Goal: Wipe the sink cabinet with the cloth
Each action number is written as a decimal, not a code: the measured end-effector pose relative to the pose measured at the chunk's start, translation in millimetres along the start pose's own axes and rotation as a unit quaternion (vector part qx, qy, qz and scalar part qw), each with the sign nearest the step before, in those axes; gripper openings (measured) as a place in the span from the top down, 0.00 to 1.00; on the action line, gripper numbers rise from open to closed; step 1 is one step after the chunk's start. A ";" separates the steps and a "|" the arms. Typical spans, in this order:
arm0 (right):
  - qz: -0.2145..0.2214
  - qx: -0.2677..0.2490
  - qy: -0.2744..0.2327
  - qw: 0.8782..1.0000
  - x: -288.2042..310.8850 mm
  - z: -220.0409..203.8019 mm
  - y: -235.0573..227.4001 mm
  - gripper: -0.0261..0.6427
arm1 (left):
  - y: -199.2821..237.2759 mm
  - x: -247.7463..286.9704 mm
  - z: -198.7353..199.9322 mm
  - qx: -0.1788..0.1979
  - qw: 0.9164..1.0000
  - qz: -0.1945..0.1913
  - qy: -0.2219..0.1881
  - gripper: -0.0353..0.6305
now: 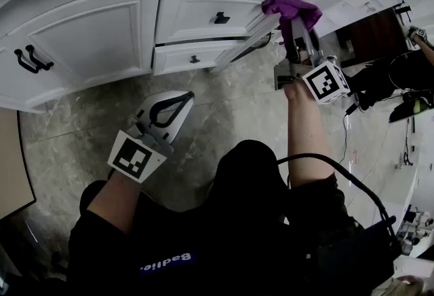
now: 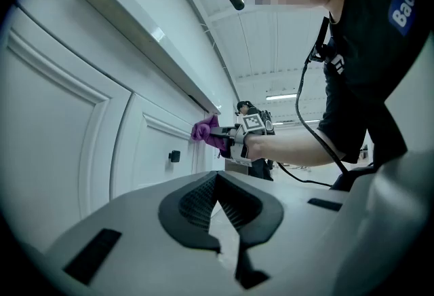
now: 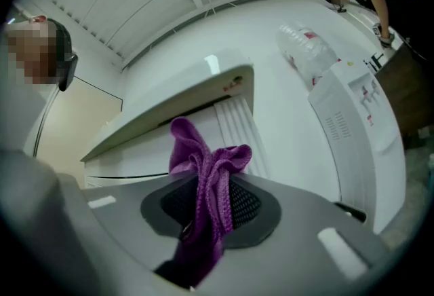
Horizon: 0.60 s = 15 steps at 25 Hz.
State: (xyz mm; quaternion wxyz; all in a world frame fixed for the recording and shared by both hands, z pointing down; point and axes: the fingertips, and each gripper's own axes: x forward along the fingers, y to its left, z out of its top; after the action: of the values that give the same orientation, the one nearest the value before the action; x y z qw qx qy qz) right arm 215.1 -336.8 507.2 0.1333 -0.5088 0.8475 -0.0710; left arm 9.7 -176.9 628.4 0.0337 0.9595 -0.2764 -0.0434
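The left tool [image 1: 182, 98] hangs low over the tiled floor [image 1: 74, 145], clenched on nothing. Farther out, the right tool [image 1: 294, 23] is clamped on the one purple cloth [image 1: 293, 6]. The cloth touches the white sink cabinet [image 1: 88, 37] near its top edge, beside two drawers [image 1: 196, 13] with one black knob [image 1: 221, 17] each.

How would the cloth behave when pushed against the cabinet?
Probably floppy: the cloth bunches in folds where the right gripper pinches it. Likely light, and its nubby weave not slippery; it should crumple against the cabinet.
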 end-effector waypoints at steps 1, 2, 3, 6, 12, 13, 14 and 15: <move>-0.013 0.007 0.008 1.000 0.7 -8.9 -8.5 0.84 | 0.2 0.2 -0.9 0.000 1.000 0.000 0.001 0.96; -0.022 0.008 0.013 1.000 0.4 -17.2 -14.7 0.84 | 0.6 0.3 -2.0 -0.002 1.000 0.001 0.003 0.96; -0.026 0.006 0.017 1.000 0.0 -24.7 -17.9 0.84 | 1.1 0.4 -3.0 -0.004 1.000 0.001 0.004 0.96; -0.029 -0.005 0.037 0.999 -0.2 -50.8 -20.2 0.84 | 3.4 1.2 -5.1 -0.004 1.000 0.003 0.006 0.96; -0.043 -0.003 0.078 0.996 -6.4 -104.1 -33.2 0.84 | 4.2 2.0 -8.3 -0.002 1.000 0.003 0.008 0.96; -0.046 0.000 0.087 0.995 -7.3 -113.5 -35.5 0.84 | 3.6 2.7 -8.8 -0.001 1.000 0.002 0.009 0.96; -0.049 0.004 0.096 0.994 -8.4 -123.4 -38.1 0.84 | 2.9 3.4 -9.3 0.001 1.000 0.000 0.009 0.96; -0.053 0.008 0.106 0.993 -9.8 -133.6 -40.8 0.84 | 2.3 4.1 -9.8 0.003 1.000 -0.002 0.010 0.96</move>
State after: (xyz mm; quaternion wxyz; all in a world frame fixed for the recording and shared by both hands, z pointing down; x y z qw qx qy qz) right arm 214.1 -349.5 646.7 0.0428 -0.5417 0.8279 -0.1387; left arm 13.0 -180.6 638.1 0.0337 0.9605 -0.2744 -0.0329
